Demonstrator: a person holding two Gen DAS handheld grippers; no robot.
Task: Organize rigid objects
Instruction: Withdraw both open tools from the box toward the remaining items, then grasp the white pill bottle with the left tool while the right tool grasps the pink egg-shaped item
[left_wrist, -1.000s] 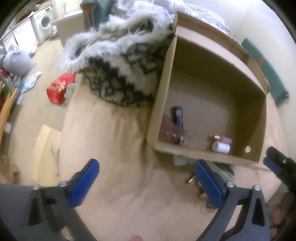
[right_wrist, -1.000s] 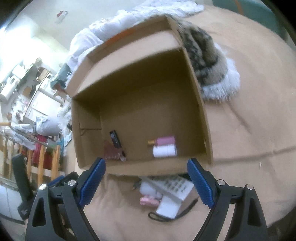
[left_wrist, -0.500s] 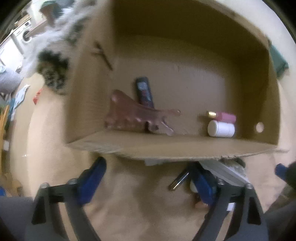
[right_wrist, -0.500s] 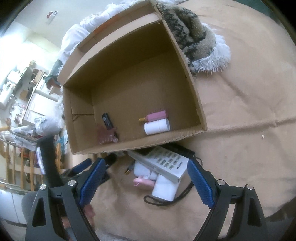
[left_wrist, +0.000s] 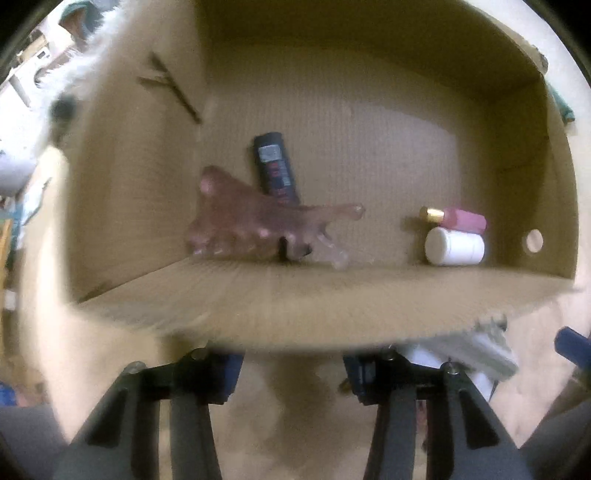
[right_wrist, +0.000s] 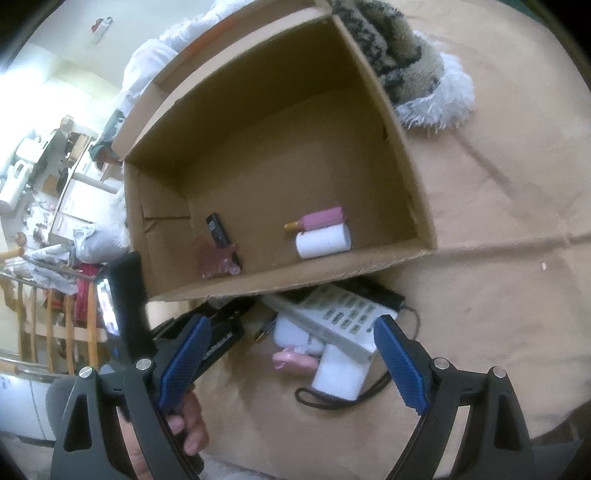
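Inside box (left_wrist: 369, 295): black device (left_wrist: 275, 168) (label unreadable)

One cardboard box (right_wrist: 413, 218) holds four items (two dark or translucent, two pale); one calculator (right_wrist: 332, 317) lies outside.

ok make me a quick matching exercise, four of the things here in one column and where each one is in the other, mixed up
Things:
1. white bottle
2. dark remote
3. white keypad handset
4. furry blanket

Places:
A. outside the cardboard box, past its far corner
B. in the box, beside the pink bottle
C. outside the box, in front of its near wall
D. in the box, by the pink translucent piece

Pairs: 1-B, 2-D, 3-C, 4-A
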